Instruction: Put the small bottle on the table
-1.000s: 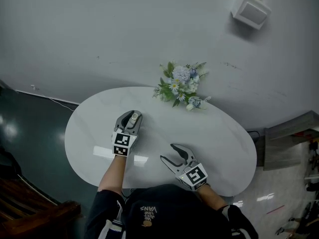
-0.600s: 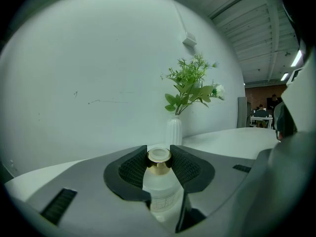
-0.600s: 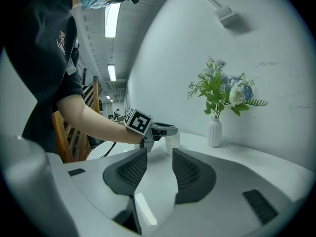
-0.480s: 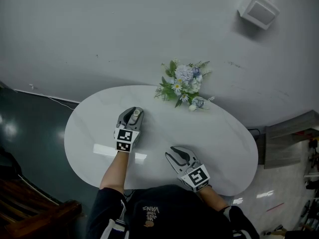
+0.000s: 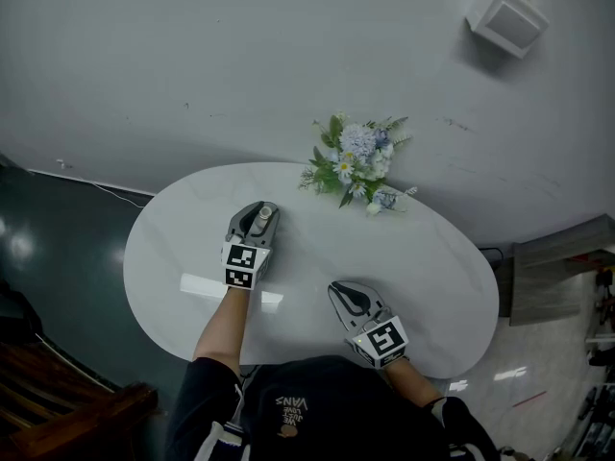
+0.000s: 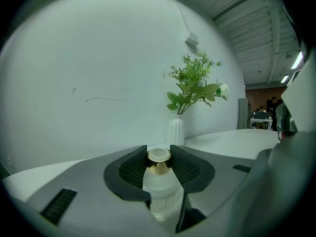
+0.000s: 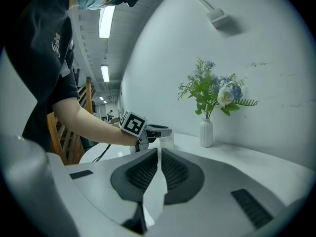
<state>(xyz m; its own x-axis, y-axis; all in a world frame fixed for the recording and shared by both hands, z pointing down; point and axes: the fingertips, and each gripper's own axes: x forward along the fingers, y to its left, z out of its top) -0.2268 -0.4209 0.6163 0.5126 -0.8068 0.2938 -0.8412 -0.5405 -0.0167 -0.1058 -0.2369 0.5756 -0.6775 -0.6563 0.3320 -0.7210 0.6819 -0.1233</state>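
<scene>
Your left gripper (image 5: pixel 258 217) (image 6: pixel 159 154) stands over the left half of the table (image 5: pixel 423 257). Its jaws are part-way closed on the small bottle (image 5: pixel 263 213) (image 6: pixel 160 186). The pads bear on both sides of the neck, just under the gold cap (image 6: pixel 159 161), and the bottle hangs upright between them. No view shows whether its base is touching the tabletop.

Risks from here, as judged:
- If you open the jaws before the base is seated, the bottle drops, and it may tip or roll.
- The grip is high on a narrow neck, so any tilt of your wrist on release could pull the bottle over.
- Withdrawing along the jaw line could catch the cap.

The vase of flowers (image 5: pixel 356 166) (image 6: pixel 176 130) stands well apart at the far edge, so contact is unlikely.

Your right gripper (image 5: pixel 348 296) (image 7: pixel 158 154) rests at the near right of the table, jaws closed together on nothing, clear of the bottle.
</scene>
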